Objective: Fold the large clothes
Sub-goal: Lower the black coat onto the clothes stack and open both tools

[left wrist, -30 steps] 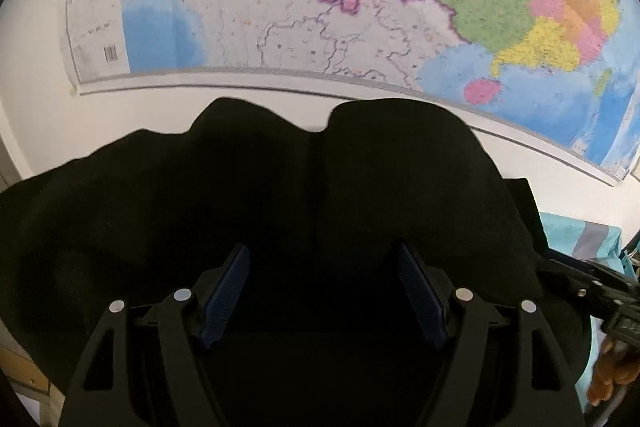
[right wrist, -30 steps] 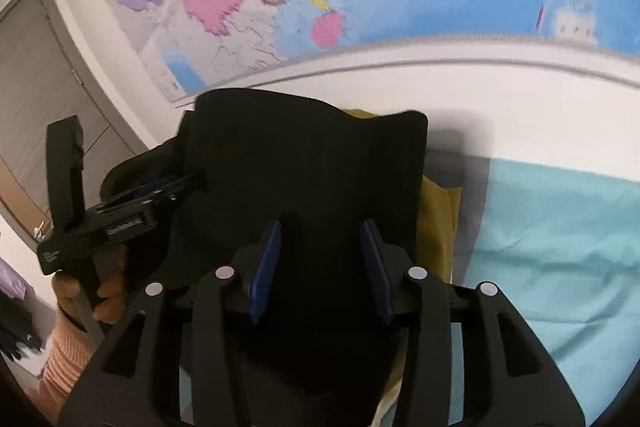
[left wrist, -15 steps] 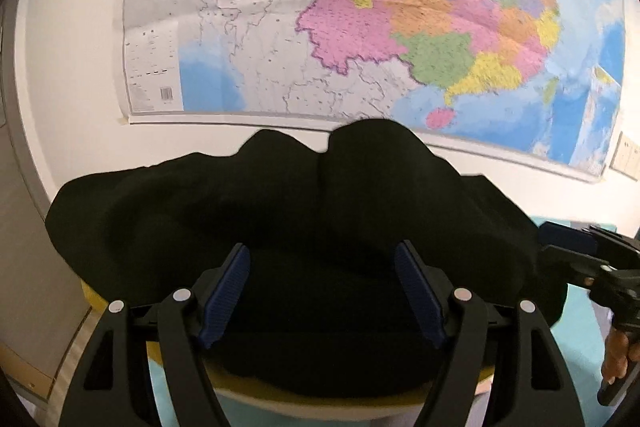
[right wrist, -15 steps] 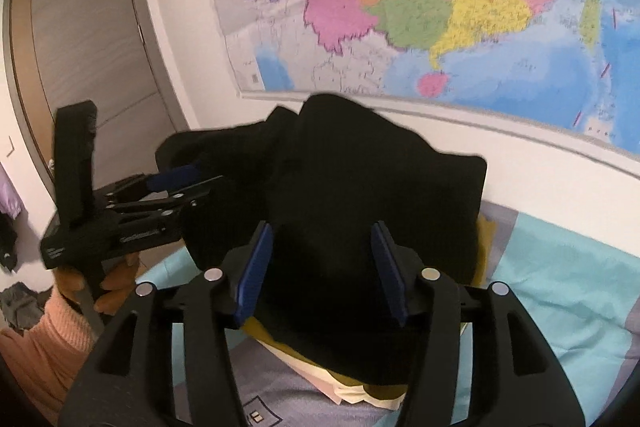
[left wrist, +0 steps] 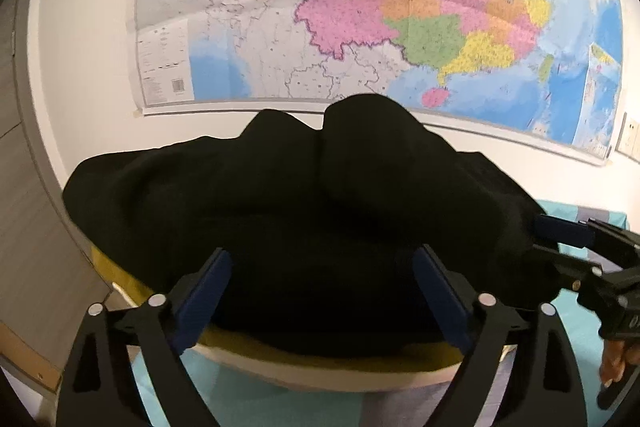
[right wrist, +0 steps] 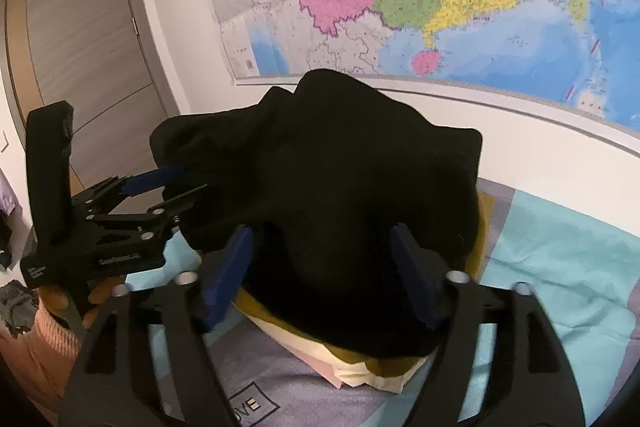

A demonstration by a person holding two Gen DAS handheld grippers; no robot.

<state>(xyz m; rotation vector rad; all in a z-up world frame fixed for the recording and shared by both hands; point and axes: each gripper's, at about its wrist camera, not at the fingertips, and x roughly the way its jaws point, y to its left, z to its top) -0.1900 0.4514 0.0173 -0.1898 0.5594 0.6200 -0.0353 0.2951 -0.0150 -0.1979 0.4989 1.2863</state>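
At centre frame in both wrist views: a black garment [left wrist: 304, 211], bundled, lay on top of a stack of folded clothes [right wrist: 360, 367] on the bed [right wrist: 560, 267]. Its folds were lost in the dark cloth; the stack beneath showed only mustard, cream and pink edges. Left tool [left wrist: 320, 295]: jaws opening, wide apart, blue pads either side of the garment's near edge; contact hard to make out. Right tool [right wrist: 324, 275]: jaws opening, garment between them, no clamp evident. Wall map [left wrist: 360, 7] above, cut off at the top.
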